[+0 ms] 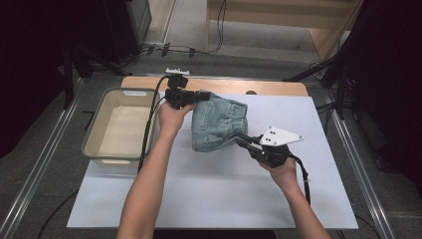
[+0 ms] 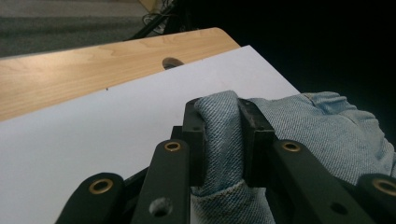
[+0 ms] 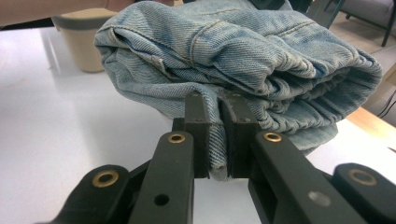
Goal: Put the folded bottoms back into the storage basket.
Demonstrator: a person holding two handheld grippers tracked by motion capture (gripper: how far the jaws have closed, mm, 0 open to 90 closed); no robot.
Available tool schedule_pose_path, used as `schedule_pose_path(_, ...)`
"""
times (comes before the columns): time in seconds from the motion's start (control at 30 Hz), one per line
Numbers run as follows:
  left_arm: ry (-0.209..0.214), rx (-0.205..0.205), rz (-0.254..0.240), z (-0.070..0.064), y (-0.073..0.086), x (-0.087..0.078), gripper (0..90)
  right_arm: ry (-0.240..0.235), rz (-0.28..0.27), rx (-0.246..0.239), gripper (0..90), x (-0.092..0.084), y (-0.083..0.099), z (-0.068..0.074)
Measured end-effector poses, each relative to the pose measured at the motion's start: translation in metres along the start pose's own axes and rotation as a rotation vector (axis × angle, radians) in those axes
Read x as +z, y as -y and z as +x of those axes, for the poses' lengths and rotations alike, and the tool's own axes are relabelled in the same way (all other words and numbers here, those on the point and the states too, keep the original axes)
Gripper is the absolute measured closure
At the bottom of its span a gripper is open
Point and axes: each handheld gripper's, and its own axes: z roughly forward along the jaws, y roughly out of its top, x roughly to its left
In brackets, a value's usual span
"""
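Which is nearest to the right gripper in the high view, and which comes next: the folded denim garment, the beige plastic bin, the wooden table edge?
1. Folded light-blue denim garment, clamped in the right gripper.
2. Wooden table edge, behind.
3. Beige plastic bin, far left.

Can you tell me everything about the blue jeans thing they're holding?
The folded jeans are light blue, faded denim with stitched seams and a pocket showing. They are bunched into a thick bundle of several layers. The left hand-held gripper pinches one edge at the far side, and the right hand-held gripper pinches a fold at the near side, so the bundle hangs between them. It is over the white table cover, next to the beige bin. Whether its bottom touches the cover is hard to tell.
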Motion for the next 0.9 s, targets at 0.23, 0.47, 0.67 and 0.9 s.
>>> schedule_pose_path(0.23,-0.001,0.035,-0.019,-0.008,-0.011,-0.008,75.6,0.002,-0.024,-0.002,81.1,-0.004,-0.009,0.0)
schedule_pose_path(0.47,-0.004,0.05,-0.028,-0.011,-0.017,-0.014,75.6,0.008,-0.039,-0.011,81.1,-0.007,-0.017,0.0)
schedule_pose_path(0.67,-0.006,0.061,-0.042,-0.013,-0.023,-0.024,75.5,0.01,-0.051,-0.02,81.1,-0.008,-0.025,0.003)
schedule_pose_path(0.9,-0.017,0.066,-0.051,-0.011,-0.026,-0.035,75.6,0.002,-0.065,-0.029,81.1,-0.004,-0.033,0.006)
